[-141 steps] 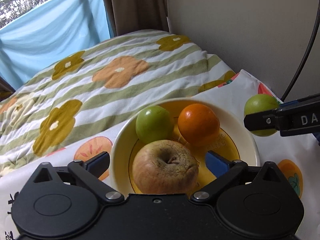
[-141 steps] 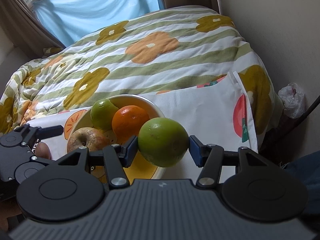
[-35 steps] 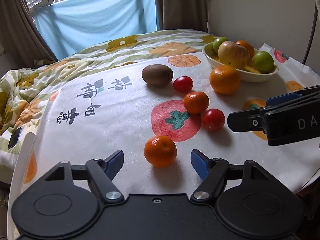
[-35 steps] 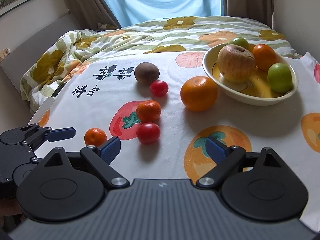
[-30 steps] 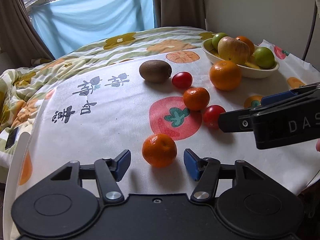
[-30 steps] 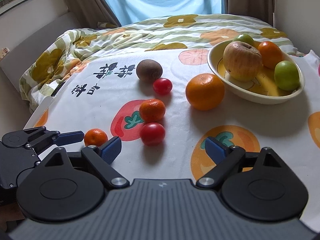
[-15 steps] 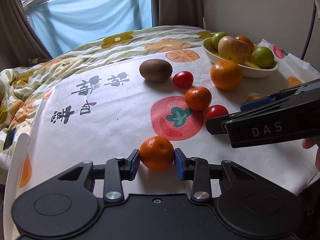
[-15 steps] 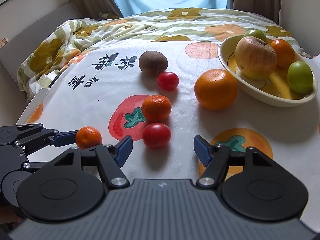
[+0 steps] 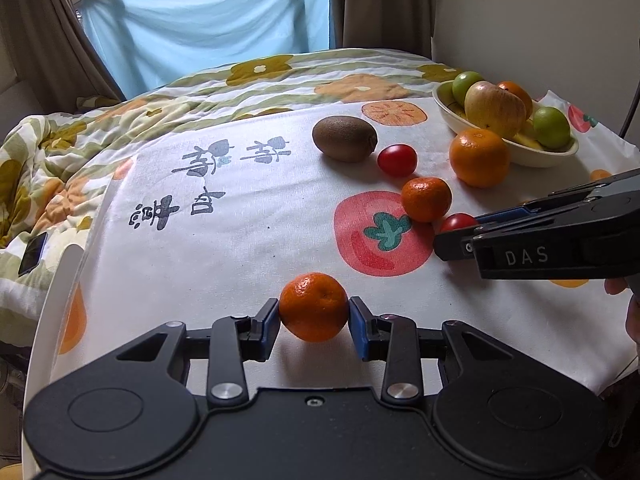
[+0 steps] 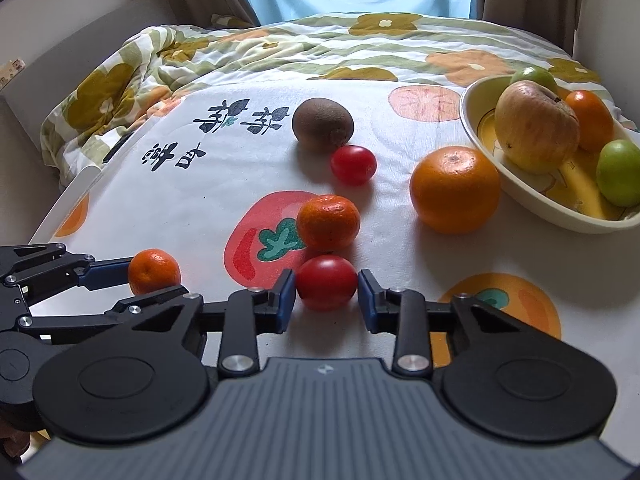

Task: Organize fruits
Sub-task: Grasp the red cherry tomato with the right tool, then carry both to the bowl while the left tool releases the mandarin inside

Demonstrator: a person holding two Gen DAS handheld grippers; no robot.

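My left gripper (image 9: 314, 322) is shut on a small mandarin (image 9: 314, 306), held just above the tablecloth near its front edge; the mandarin also shows in the right wrist view (image 10: 154, 271). My right gripper (image 10: 326, 298) has its jaws around a red tomato (image 10: 326, 282) on the cloth, with small gaps at both pads. Loose on the cloth are a second mandarin (image 10: 328, 222), a large orange (image 10: 455, 189), another tomato (image 10: 353, 165) and a kiwi (image 10: 322, 123). A cream bowl (image 10: 532, 204) at the far right holds an apple, an orange and green fruits.
The table is covered by a white cloth with fruit prints (image 9: 240, 220). A flowered quilt (image 9: 60, 152) lies on the bed to the left and behind. A wall stands behind the bowl.
My left gripper has lifted the small mandarin slightly. My right gripper has moved forward and narrowed around the near tomato.
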